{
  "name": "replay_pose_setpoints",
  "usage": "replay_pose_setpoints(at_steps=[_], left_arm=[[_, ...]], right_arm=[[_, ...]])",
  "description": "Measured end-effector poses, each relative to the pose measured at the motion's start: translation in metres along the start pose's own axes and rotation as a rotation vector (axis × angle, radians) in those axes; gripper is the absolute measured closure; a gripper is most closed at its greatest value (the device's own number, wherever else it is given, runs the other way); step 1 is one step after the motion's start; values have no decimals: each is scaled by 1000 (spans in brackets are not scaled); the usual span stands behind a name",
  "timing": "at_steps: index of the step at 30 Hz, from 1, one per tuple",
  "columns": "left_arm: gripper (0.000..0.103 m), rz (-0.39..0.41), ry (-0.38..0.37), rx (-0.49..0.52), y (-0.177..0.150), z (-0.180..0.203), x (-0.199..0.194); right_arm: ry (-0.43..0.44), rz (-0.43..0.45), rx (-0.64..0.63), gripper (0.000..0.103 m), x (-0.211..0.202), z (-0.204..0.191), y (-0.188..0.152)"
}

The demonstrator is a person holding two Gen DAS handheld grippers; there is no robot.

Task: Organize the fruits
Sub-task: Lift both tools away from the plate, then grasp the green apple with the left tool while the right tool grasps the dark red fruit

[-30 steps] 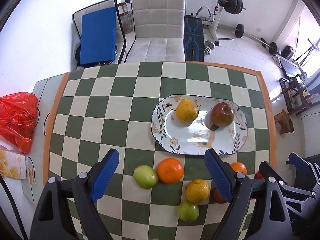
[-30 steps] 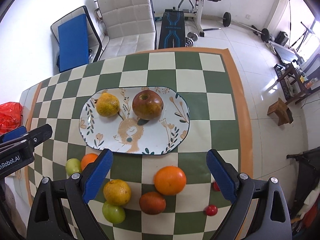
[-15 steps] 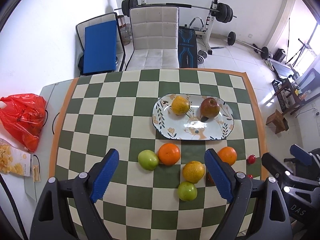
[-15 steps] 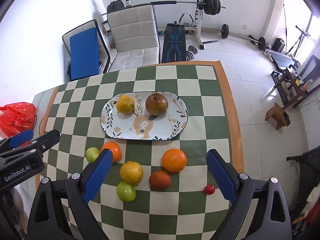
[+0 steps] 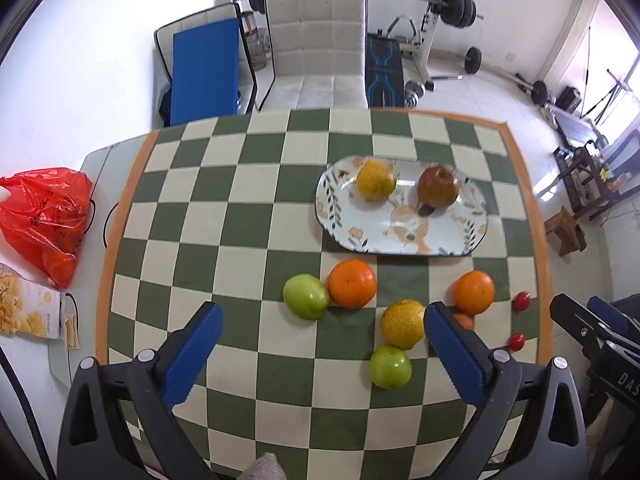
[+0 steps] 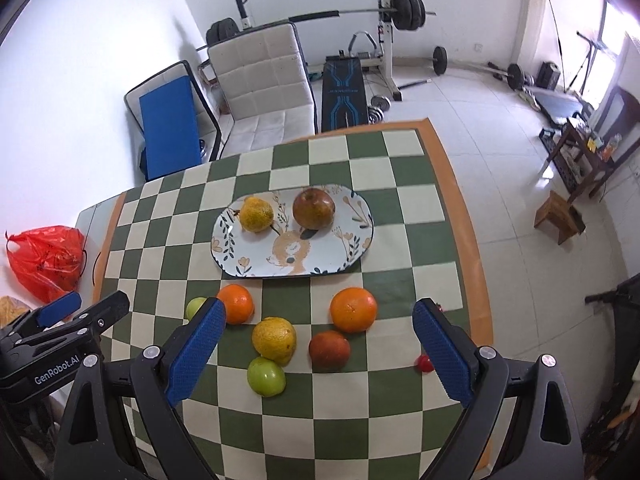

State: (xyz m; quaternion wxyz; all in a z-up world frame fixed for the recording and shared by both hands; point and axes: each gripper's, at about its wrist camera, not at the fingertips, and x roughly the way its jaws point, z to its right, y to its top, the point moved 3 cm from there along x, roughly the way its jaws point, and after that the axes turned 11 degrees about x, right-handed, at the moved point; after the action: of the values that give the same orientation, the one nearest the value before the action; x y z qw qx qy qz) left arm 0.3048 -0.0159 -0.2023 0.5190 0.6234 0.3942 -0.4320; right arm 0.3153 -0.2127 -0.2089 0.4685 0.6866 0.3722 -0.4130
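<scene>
Two fruits already sit on the oval floral plate [image 6: 352, 216]: a yellow citrus [image 6: 256, 214] and a brownish-red apple [image 6: 313, 209], apart from each other. The rest lie loose on the checkered desk [image 5: 240, 216] just in front of the plate: two oranges [image 6: 353, 309], a second yellow citrus [image 6: 274, 339], two green apples [image 6: 266, 376], a reddish fruit [image 6: 329, 350] and small red cherry tomatoes [image 5: 522, 300] near the desk's right edge

Left tool [image 5: 320, 354] hangs above the loose pile, jaws opening wide, nothing between them. Right tool [image 6: 318, 350] also gapes wide and empty over the same cluster

Risks, as I judge them: both tools hover over one tight group, so they could knock into each other. The yellow citrus touches a green apple, and the left orange [image 5: 352, 289] sits right beside the other green apple [image 5: 306, 296], so a finger coming down may nudge a neighbour and set round fruit rolling. The tomatoes near the edge could roll off to the floor. The plate is shallow, so a dropped fruit may roll out
</scene>
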Motion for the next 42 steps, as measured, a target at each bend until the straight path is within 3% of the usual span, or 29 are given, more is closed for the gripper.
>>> replay_pose_setpoints(at_steps=[7, 9, 13, 16, 20, 23, 26, 27, 28, 35, 42], left_arm=[[0, -174, 42, 12, -26, 5, 69], [0, -218, 36, 12, -33, 6, 85], [0, -281, -26, 14, -43, 14, 106], [0, -345, -113, 1, -51, 26, 123], [0, -418, -228, -26, -62, 46, 144], [1, -453, -269, -22, -67, 64, 163], [22, -465, -286, 10, -70, 80, 178], [42, -466, -287, 22, -71, 84, 181], [50, -465, -299, 29, -72, 87, 183], [50, -425, -245, 74, -92, 79, 162], [50, -448, -229, 23, -117, 66, 168]], right_arm=[[34, -242, 125, 7, 105, 39, -30], [41, -307, 153, 21, 138, 46, -44], [49, -409, 201, 28, 190, 53, -65], [53, -434, 184, 43, 210, 50, -74], [8, -413, 115, 45, 201, 52, -82], [-7, -427, 117, 45, 189, 67, -91], [-21, -456, 139, 45, 183, 88, -99], [-26, -467, 142, 45, 183, 92, -104], [-27, -477, 151, 45, 184, 96, -108], [-25, -476, 159, 44, 186, 98, -112], [-20, -492, 165, 43, 195, 93, -111]])
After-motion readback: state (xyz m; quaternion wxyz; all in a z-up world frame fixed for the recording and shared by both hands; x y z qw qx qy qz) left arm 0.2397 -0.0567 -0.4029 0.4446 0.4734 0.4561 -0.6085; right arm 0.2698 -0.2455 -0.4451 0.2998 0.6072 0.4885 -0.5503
